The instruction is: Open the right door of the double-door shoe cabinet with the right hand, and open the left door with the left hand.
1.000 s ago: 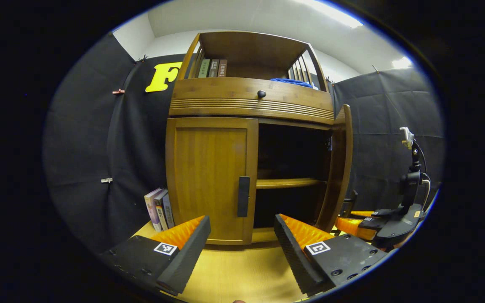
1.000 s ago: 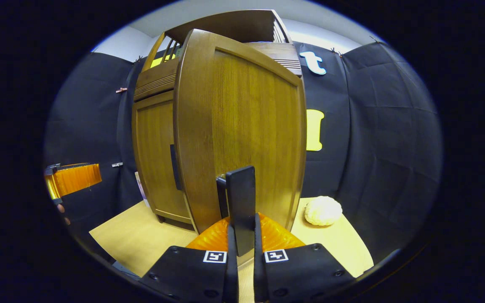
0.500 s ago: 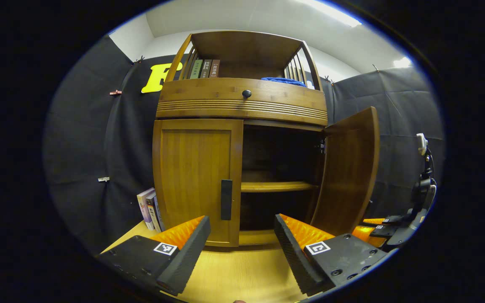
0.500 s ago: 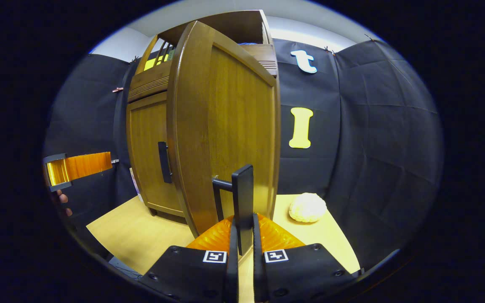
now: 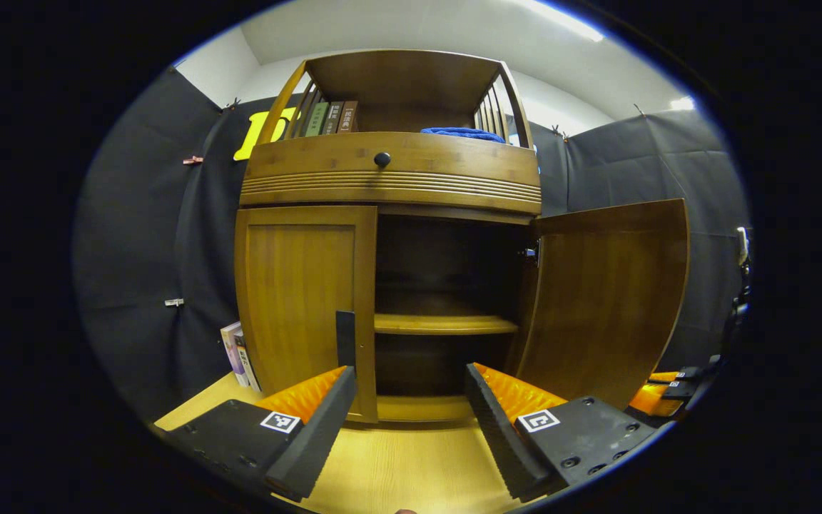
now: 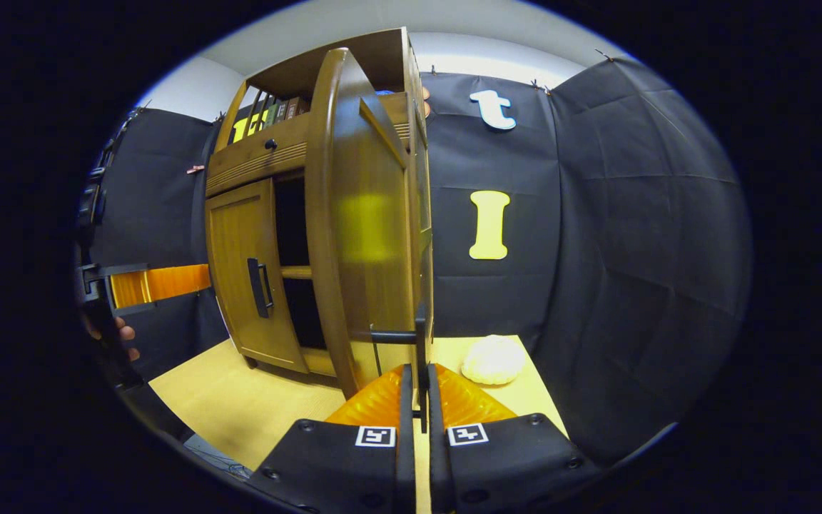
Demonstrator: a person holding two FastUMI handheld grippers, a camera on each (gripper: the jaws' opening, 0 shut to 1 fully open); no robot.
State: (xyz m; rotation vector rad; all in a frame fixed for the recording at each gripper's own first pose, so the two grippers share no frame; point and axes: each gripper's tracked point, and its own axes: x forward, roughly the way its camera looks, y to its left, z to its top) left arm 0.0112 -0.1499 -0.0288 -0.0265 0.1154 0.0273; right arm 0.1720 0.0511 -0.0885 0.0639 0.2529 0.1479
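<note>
**Shoe cabinet: right door swung wide, left door shut**

Shoe cabinet [image 5: 389, 193] stood on the yellow wooden surface [image 5: 404, 464], straight ahead of the left tongs [image 5: 411, 407]. Those tongs were released, their two fingers spread wide apart and touching nothing, aimed at the gap between the doors. The black handle of the left door [image 5: 345, 337] sat just above the left finger [image 5: 311, 428] in the left gripper view; whether they touched could not be told. The left door [image 5: 300, 300] lay closed against the frame.

The right tongs [image 6: 414, 400] were clenched on the black handle of the right door [image 6: 419, 343], both fingers pressing its thin bar from either side. The right door [image 6: 361, 228] stood wide open, showing a dark interior with one shelf [image 5: 443, 325].

Above the doors ran a drawer with a round knob [image 5: 382, 159]. On top, books [image 5: 329, 118] stood upright and a blue cloth [image 5: 462, 133] lay beside them. More books [image 5: 237, 353] leaned beside the cabinet's left wall. A pale rounded object [image 6: 493, 360] rested on the surface near the right door.
</note>
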